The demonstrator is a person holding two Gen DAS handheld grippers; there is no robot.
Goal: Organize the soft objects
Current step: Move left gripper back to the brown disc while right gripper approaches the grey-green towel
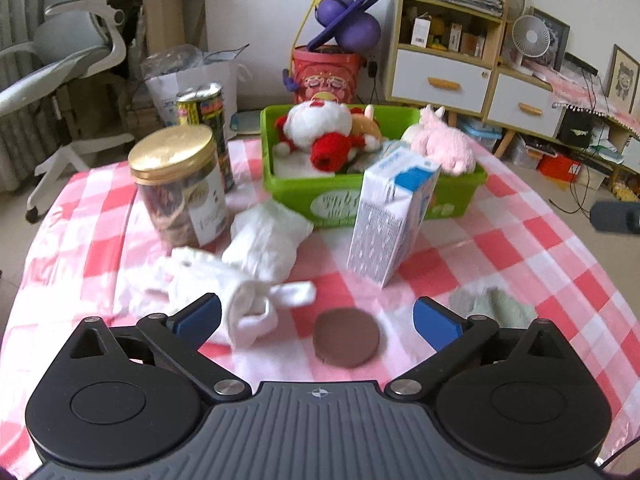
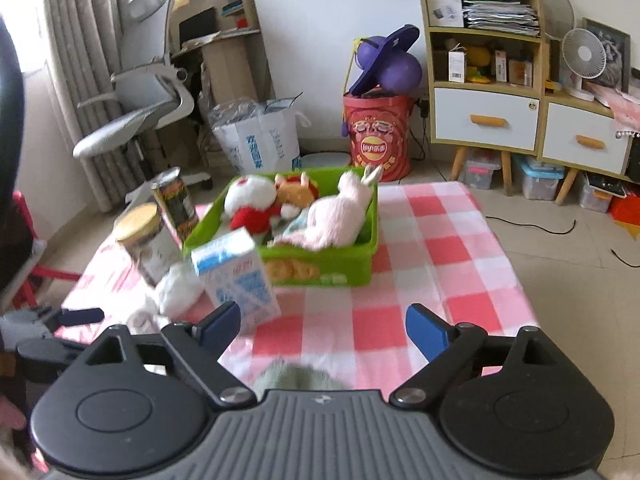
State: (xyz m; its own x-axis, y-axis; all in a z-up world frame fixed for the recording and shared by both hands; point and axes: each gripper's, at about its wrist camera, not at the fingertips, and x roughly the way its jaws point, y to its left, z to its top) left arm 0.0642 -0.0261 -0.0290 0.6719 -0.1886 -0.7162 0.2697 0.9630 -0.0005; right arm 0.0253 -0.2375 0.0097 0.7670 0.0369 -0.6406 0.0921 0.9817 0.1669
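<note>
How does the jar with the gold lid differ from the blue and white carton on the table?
The jar is round with a clear wall that shows its contents; the carton is a printed box and hides what is inside. The jar stands upright, while the carton leans tilted against the green bin. The jar stands left of the bin, the carton in front of it. Both rest on the checked cloth.

soft window daylight, mild motion blur, strong fisheye bending at the edges

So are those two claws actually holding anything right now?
No, nothing is held. The left claw stands open above the white socks and a brown disc. The right claw is open too, with only a grey-green cloth beneath it.
</note>
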